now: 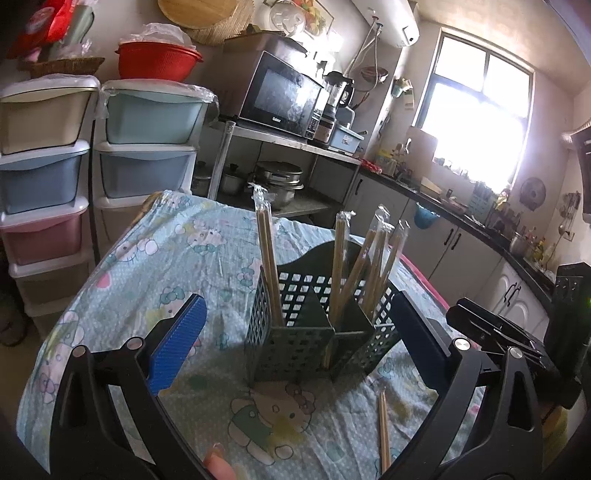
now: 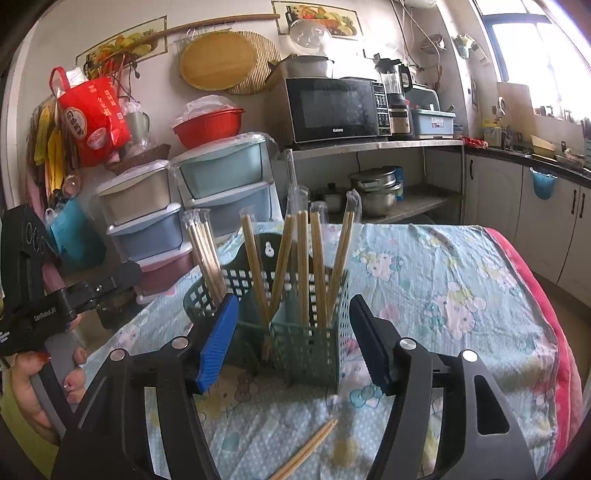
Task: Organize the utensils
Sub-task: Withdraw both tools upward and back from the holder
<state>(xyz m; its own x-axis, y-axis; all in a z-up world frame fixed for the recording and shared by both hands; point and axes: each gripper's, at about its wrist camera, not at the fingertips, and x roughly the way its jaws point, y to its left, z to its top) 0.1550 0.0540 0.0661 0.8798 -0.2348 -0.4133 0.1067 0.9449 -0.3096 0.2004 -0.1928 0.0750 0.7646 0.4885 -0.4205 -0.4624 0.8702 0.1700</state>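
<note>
Both wrist views near shared caddy [image 1: 314, 325]

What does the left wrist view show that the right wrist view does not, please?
Only the left wrist view shows the white air conditioner high on the wall and the grey wall fan. Only the right wrist view shows the red printed bag and the hand holding the left gripper. Both share the green perforated plastic utensil caddy, wrapped wooden chopsticks, a loose chopstick pair, and the black microwave.
</note>
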